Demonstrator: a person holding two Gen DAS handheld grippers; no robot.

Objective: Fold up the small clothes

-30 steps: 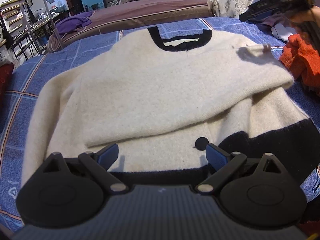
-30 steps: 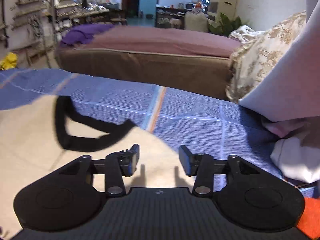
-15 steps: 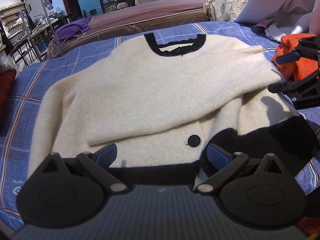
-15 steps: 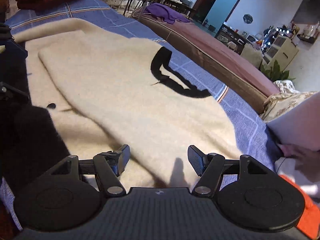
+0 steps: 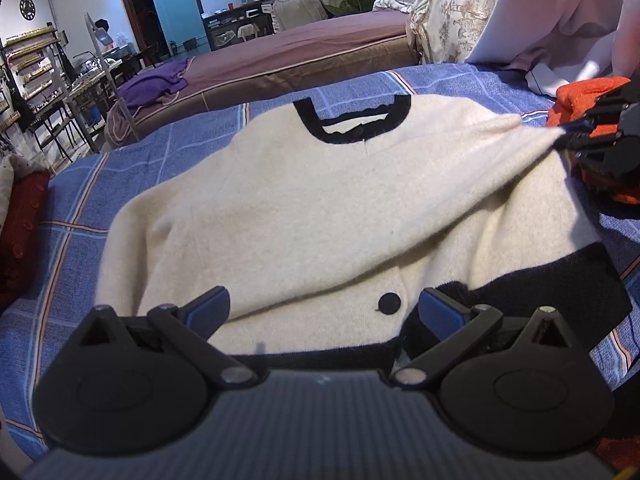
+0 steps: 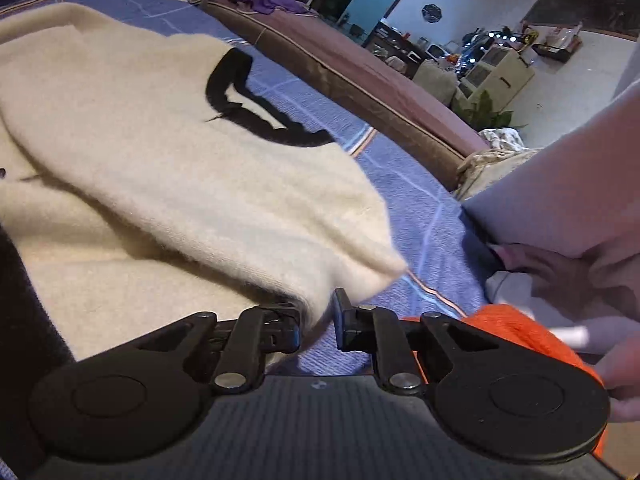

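My right gripper (image 6: 317,320) has just been closing and now pinches the cream sweater's (image 5: 320,208) shoulder edge; my left gripper (image 5: 324,310) hangs wide open above its hem.

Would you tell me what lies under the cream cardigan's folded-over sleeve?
Under the folded sleeve lies the cream cardigan body, its black button and black hem showing below. The rest of the front is covered.

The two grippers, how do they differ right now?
The left gripper stands wide open above the cream sweater's hem, holding nothing; the right gripper has just been closing and pinches the sweater's shoulder corner. The left has blue pads, the right black ones. Both are black.
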